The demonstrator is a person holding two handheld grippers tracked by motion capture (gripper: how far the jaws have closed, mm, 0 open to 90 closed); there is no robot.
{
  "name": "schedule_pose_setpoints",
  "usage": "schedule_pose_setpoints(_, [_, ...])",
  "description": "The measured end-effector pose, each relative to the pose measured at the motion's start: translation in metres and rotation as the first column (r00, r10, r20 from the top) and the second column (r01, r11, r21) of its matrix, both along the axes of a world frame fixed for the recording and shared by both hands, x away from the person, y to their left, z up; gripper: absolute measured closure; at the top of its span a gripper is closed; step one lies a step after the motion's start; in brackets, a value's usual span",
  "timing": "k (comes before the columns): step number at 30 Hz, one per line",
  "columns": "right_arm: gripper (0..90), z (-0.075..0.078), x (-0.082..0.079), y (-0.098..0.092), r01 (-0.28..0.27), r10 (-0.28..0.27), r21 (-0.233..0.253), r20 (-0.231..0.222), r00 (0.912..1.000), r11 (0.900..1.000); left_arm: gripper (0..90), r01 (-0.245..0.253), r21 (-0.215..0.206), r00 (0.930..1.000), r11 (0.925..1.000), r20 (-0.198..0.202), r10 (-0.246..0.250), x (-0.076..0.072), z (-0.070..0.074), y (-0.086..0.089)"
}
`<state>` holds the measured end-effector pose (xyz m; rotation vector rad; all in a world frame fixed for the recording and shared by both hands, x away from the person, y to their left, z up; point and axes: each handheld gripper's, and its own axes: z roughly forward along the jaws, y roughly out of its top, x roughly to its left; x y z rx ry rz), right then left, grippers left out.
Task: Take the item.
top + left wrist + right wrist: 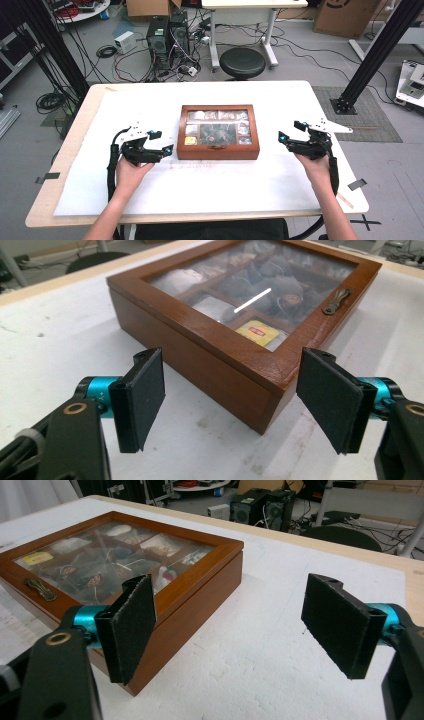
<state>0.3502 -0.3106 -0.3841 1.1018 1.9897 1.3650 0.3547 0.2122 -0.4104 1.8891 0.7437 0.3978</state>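
On the left of the desk [280,195] the left gripper [161,142] sits just beside the near-left corner of the wooden box [218,148], its fingers [140,397] spread well apart and holding nothing. In the left gripper view that corner of the box sits between the two fingers, apart from both.

One box lies at the middle of the white-covered desk, flat, lid shut. Its long axis runs left to right, and the small brass latch [336,301] on the front edge faces the person. Through the glass lid [107,555] show wooden compartments with tea packets, one of them yellow [257,331]; their count is unclear.

Bare white surface lies all round the box, widest at the near side and towards both side edges of the desk.

On the right, the right gripper [290,132] stands a little off the box's right end, fingers [342,622] also wide apart and empty. Two hands [131,172] hold the two grippers.
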Motion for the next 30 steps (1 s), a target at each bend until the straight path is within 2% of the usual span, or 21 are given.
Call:
schedule_pose_setpoints(6, [22.4, 0.000, 0.000, -0.001, 0.004, -0.004, 0.000, -0.001, 1.0000, 1.000, 27.3, 0.036, 0.017, 0.9987, 0.9992, -0.037, -0.035, 0.004, -0.005, -0.014])
schedule_pose_setpoints(13, [22.4, 0.000, 0.000, 0.000, 0.001, -0.001, -0.002, 0.000, 1.0000, 1.000, 27.4, 0.050, 0.037, 0.9970, 0.9981, -0.061, -0.048, 0.007, -0.010, -0.023])
schedule_pose_setpoints(22, [22.4, -0.001, 0.000, 0.001, -0.003, 0.003, -0.008, -0.001, 1.0000, 1.000, 29.3, 0.074, 0.077, 0.9903, 0.9943, -0.124, -0.064, 0.013, -0.017, -0.032])
schedule_pose_setpoints(25, [22.4, -0.001, 0.000, 0.001, -0.004, 0.004, -0.004, 0.000, 1.0000, 1.000, 31.8, 0.078, 0.100, 0.9899, 0.9919, -0.126, -0.065, 0.013, -0.017, -0.035])
schedule_pose_setpoints(30, [22.4, -0.001, 0.000, 0.002, -0.004, 0.004, -0.007, -0.003, 1.0000, 1.000, 32.5, 0.074, 0.110, 0.9897, 0.9912, -0.130, -0.059, 0.012, -0.016, -0.036])
